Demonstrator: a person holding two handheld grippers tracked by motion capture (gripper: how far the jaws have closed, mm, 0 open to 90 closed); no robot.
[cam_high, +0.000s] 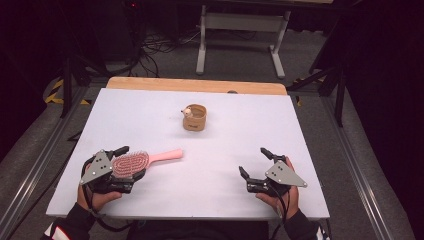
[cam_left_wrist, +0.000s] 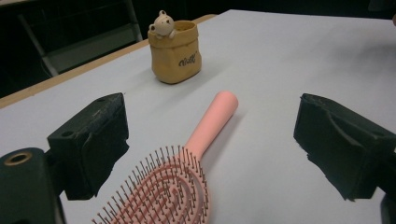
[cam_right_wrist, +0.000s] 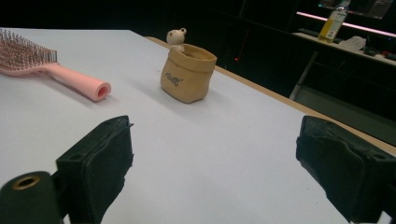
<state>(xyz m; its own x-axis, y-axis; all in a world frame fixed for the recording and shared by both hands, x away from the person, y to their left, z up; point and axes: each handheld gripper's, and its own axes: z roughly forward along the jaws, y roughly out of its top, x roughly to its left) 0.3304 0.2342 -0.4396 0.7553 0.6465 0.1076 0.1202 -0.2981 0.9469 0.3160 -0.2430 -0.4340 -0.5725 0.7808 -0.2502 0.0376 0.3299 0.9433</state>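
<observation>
Nearest the person, the left tool (cam_high: 124, 167) sits low at the left front of the white table (cam_high: 150, 115), its jaws spread wide with the head of a pink hairbrush (cam_high: 137, 163) lying between them, not yet pinched. In the left gripper view the brush (cam_left_wrist: 187, 172) lies bristles up, its oval head between the two black jaws and clear of both pads, the round handle running away toward the middle of the table.

The brush looks like light, stiff plastic. The bristles would flex and give a poor seat, so the sounder hold is across the hard rim of the head, or farther out on the smooth handle — though that tube could roll or slip under a loose pinch.

On the other side, the right tool (cam_high: 254, 164) rests near the right front edge, jaws parted and empty, well apart from the brush; the right gripper view shows bare table between its pads.

Farther off, toward the middle back of the table, stands a small tan bag-shaped cup (cam_high: 194, 117) with a little bear figure (cam_high: 187, 112) on its rim. Dark script is printed on its front (cam_left_wrist: 187, 59) — too small to read. Beyond the table's wooden far edge is grey floor and a white metal frame (cam_high: 242, 30).
</observation>
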